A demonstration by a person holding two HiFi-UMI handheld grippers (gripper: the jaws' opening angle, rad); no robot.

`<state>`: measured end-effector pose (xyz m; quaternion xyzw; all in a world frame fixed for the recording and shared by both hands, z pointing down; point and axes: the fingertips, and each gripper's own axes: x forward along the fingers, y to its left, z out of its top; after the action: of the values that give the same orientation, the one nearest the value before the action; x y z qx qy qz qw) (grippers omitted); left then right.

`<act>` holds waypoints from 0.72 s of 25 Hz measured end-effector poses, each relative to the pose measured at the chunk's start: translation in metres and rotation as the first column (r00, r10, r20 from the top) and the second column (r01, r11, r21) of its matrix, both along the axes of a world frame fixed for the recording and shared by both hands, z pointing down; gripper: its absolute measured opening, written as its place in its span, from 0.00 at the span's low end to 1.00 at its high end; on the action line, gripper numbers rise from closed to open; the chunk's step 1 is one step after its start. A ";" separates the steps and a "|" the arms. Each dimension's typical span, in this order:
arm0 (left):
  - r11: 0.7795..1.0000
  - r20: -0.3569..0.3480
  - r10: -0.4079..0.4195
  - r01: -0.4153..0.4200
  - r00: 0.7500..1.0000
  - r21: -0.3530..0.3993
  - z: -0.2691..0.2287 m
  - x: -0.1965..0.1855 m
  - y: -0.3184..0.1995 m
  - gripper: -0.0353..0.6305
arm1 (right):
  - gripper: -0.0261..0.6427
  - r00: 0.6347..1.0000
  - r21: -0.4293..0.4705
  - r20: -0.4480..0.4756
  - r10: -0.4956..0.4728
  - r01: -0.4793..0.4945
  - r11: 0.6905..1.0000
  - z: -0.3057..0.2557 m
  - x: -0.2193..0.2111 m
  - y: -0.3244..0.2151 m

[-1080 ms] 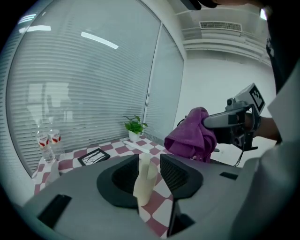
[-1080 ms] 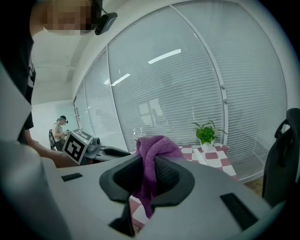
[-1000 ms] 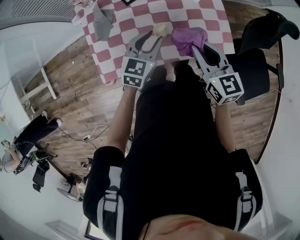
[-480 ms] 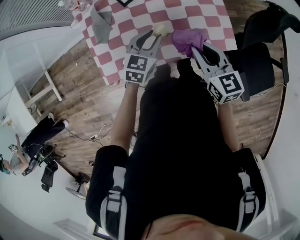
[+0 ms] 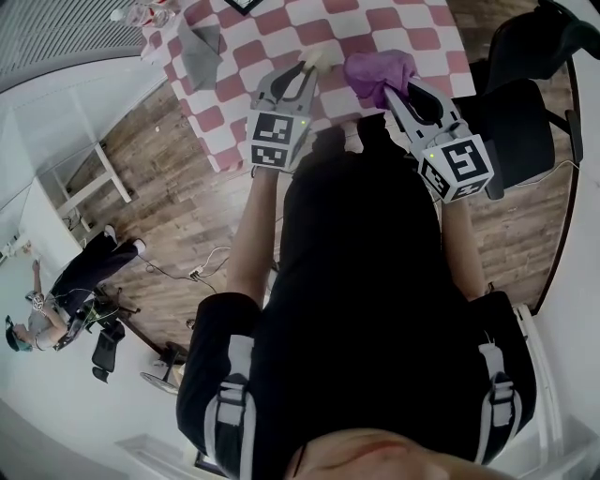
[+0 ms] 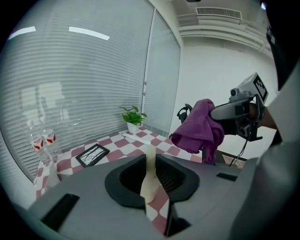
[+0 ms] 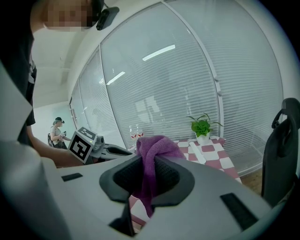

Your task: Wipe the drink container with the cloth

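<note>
Head view
- Table (image 5: 272, 28): a red-and-white checked top is seen at the upper edge, with wooden floor around it.
- Left gripper (image 5: 309, 67): it is held over the near edge of the table. Its jaws have just been closing, and a cream drink container (image 5: 320, 58) is seen between their tips.
- Right gripper (image 5: 389, 89): it is held just beside the left one and is clenched on a purple cloth (image 5: 380, 70).
- Cloth and container: they are near each other but apart.
- Grey napkin (image 5: 199, 42): it lies on the far left part of the table.
- Black chair (image 5: 525, 84): it stands to the right of the table.

Left gripper view
- Jaws: the pads are pressed on the narrow neck of the drink container, which stands upright.
- Cloth: it is seen bunched and hanging from the right gripper, up and to the right of the container.
- Potted plant (image 6: 132, 117): it stands at the far edge of the table, by the blinds.
- Picture frame (image 6: 92, 154): it lies flat on the table to the left.

Right gripper view
- Jaws: they are closed on a fold of the cloth, which bulges above the pads and hangs below them.
- Left gripper: its marker cube is seen at the left.
</note>
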<state>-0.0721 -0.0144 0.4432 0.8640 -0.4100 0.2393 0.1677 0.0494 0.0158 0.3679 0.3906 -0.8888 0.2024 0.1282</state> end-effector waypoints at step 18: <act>0.979 -0.089 -0.204 0.200 0.975 -0.045 0.001 -0.046 -0.009 0.16 | 0.16 0.980 0.038 -0.042 -0.194 0.195 0.980 0.021 -0.045 -0.006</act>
<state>-0.1184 -0.0233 0.4441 0.8250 -0.4830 0.1877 0.2257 0.0048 0.0095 0.3891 0.3082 -0.9243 0.1626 0.1559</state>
